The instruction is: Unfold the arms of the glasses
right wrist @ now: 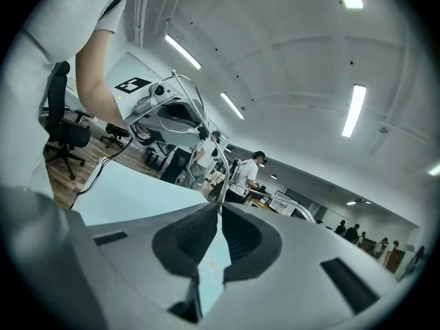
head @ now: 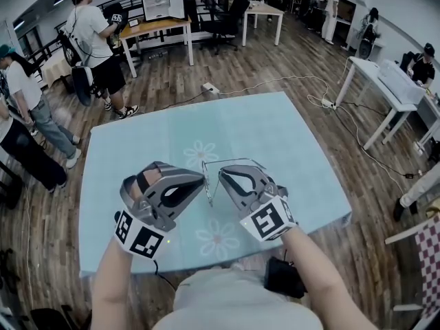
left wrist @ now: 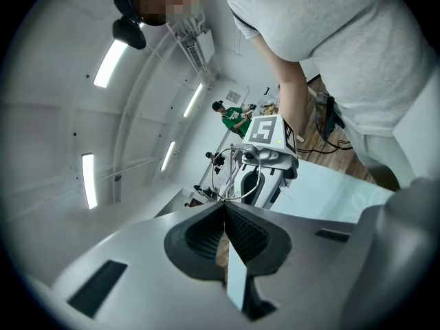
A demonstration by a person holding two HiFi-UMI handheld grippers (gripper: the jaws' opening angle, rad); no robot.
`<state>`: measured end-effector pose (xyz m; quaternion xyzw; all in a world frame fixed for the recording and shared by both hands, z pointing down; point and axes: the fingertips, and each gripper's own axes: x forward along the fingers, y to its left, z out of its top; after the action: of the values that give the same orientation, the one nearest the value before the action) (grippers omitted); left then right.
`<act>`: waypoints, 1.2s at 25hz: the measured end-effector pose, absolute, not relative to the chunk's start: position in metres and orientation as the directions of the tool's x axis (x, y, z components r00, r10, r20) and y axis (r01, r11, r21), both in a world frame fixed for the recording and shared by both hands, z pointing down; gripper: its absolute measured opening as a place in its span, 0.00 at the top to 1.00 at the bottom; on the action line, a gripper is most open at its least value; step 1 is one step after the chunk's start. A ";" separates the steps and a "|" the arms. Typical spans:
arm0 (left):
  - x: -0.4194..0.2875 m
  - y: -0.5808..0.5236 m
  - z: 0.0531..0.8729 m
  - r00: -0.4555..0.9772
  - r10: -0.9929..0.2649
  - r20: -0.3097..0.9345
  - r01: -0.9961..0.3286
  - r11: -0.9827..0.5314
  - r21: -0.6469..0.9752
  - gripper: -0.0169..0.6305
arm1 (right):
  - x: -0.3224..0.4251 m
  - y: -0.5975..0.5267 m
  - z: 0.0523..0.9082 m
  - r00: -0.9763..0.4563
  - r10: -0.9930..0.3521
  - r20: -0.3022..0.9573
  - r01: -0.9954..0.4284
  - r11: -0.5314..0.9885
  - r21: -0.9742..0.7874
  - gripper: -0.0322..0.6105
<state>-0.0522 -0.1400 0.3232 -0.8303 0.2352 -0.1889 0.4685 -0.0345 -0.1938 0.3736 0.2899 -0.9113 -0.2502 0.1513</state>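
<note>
Thin wire-framed glasses [head: 229, 162] hang in the air above the light-blue table [head: 137, 150], between my two grippers, which point at each other. My left gripper [head: 203, 182] is shut on the frame's left end, where one thin arm hangs down. My right gripper [head: 221, 177] is shut on the wire close beside it. In the left gripper view the pads [left wrist: 240, 236] meet on the wire, a lens loop [left wrist: 242, 179] rises beyond them, and the right gripper [left wrist: 265, 160] faces me. In the right gripper view the glasses' wire [right wrist: 206, 139] runs up from the closed jaws toward the left gripper [right wrist: 168, 112].
Flower prints mark the tabletop [head: 217, 238]. People [head: 96, 40] stand on the wooden floor at the left. A wooden desk [head: 158, 26] is behind, white tables [head: 385, 81] stand at the right, and a cable [head: 275, 81] lies across the floor.
</note>
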 end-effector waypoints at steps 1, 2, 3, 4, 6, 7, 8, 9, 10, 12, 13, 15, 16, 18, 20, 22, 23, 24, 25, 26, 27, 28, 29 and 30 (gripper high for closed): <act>-0.053 -0.141 0.324 0.813 -0.575 0.093 -0.215 -0.445 -0.869 0.96 | -0.032 -0.195 0.374 -0.776 -0.618 0.127 -0.468 0.698 0.542 0.91; -0.054 -0.142 0.325 0.809 -0.581 0.094 -0.215 -0.440 -0.872 0.96 | -0.030 -0.196 0.375 -0.765 -0.632 0.122 -0.484 0.689 0.539 0.91; -0.054 -0.142 0.326 0.805 -0.585 0.097 -0.212 -0.436 -0.875 0.96 | -0.027 -0.197 0.376 -0.755 -0.645 0.118 -0.499 0.682 0.535 0.91; -0.054 -0.143 0.328 0.802 -0.589 0.101 -0.207 -0.433 -0.877 0.96 | -0.024 -0.198 0.377 -0.746 -0.656 0.116 -0.512 0.676 0.531 0.91; -0.054 -0.145 0.330 0.797 -0.594 0.109 -0.201 -0.431 -0.880 0.96 | -0.020 -0.200 0.378 -0.732 -0.672 0.112 -0.531 0.666 0.524 0.91; -0.054 -0.145 0.331 0.796 -0.596 0.110 -0.201 -0.431 -0.880 0.96 | -0.018 -0.200 0.378 -0.726 -0.678 0.109 -0.539 0.661 0.521 0.91; -0.054 -0.146 0.331 0.794 -0.597 0.110 -0.203 -0.432 -0.879 0.96 | -0.016 -0.200 0.378 -0.722 -0.684 0.107 -0.547 0.658 0.518 0.91; -0.054 -0.146 0.330 0.793 -0.599 0.109 -0.206 -0.433 -0.878 0.96 | -0.014 -0.200 0.378 -0.718 -0.689 0.105 -0.554 0.655 0.514 0.91; -0.054 -0.146 0.330 0.791 -0.602 0.108 -0.210 -0.433 -0.877 0.96 | -0.012 -0.199 0.377 -0.714 -0.693 0.104 -0.559 0.653 0.511 0.91; -0.055 -0.147 0.330 0.787 -0.607 0.107 -0.214 -0.432 -0.876 0.96 | -0.009 -0.199 0.376 -0.708 -0.699 0.103 -0.564 0.647 0.513 0.91; -0.055 -0.148 0.331 0.785 -0.610 0.108 -0.215 -0.432 -0.876 0.96 | -0.007 -0.199 0.375 -0.706 -0.701 0.101 -0.567 0.644 0.513 0.91; -0.057 -0.151 0.332 0.780 -0.615 0.110 -0.217 -0.432 -0.875 0.96 | -0.003 -0.200 0.376 -0.699 -0.708 0.100 -0.578 0.642 0.503 0.91; -0.058 -0.153 0.332 0.778 -0.619 0.110 -0.220 -0.432 -0.875 0.96 | -0.002 -0.201 0.376 -0.696 -0.711 0.098 -0.584 0.640 0.499 0.91; -0.059 -0.155 0.333 0.771 -0.627 0.109 -0.227 -0.431 -0.873 0.96 | 0.002 -0.201 0.375 -0.691 -0.717 0.093 -0.593 0.635 0.494 0.91; -0.061 -0.157 0.334 0.764 -0.636 0.107 -0.236 -0.430 -0.872 0.96 | 0.006 -0.199 0.374 -0.687 -0.721 0.088 -0.599 0.631 0.494 0.91; -0.063 -0.159 0.334 0.757 -0.644 0.107 -0.241 -0.428 -0.871 0.96 | 0.010 -0.197 0.373 -0.683 -0.725 0.086 -0.603 0.626 0.494 0.91; -0.063 -0.159 0.334 0.755 -0.647 0.108 -0.242 -0.427 -0.871 0.96 | 0.011 -0.196 0.373 -0.682 -0.726 0.083 -0.605 0.625 0.494 0.91; -0.064 -0.160 0.334 0.752 -0.650 0.108 -0.243 -0.426 -0.872 0.96 | 0.013 -0.195 0.372 -0.682 -0.727 0.079 -0.607 0.623 0.494 0.91; -0.065 -0.160 0.334 0.750 -0.652 0.108 -0.244 -0.425 -0.872 0.96 | 0.015 -0.193 0.371 -0.682 -0.728 0.073 -0.610 0.621 0.492 0.91; -0.066 -0.160 0.333 0.749 -0.654 0.107 -0.246 -0.424 -0.872 0.96 | 0.016 -0.192 0.369 -0.683 -0.728 0.066 -0.613 0.620 0.490 0.91; -0.066 -0.161 0.332 0.749 -0.655 0.105 -0.249 -0.424 -0.871 0.96 | 0.018 -0.191 0.368 -0.685 -0.727 0.059 -0.616 0.619 0.487 0.91; -0.066 -0.161 0.332 0.748 -0.656 0.102 -0.252 -0.424 -0.870 0.96 | 0.020 -0.189 0.366 -0.688 -0.724 0.052 -0.617 0.621 0.484 0.91; -0.065 -0.161 0.331 0.747 -0.657 0.099 -0.256 -0.423 -0.869 0.96 | 0.022 -0.186 0.364 -0.692 -0.720 0.046 -0.617 0.623 0.481 0.91; -0.064 -0.161 0.331 0.746 -0.659 0.097 -0.260 -0.422 -0.869 0.96 | 0.025 -0.183 0.363 -0.697 -0.716 0.041 -0.616 0.627 0.477 0.91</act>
<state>-0.0641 -0.1610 0.3311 -0.8144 0.2820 -0.2180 0.4579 0.0252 -0.1831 0.3629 0.3720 -0.8947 -0.2193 0.1140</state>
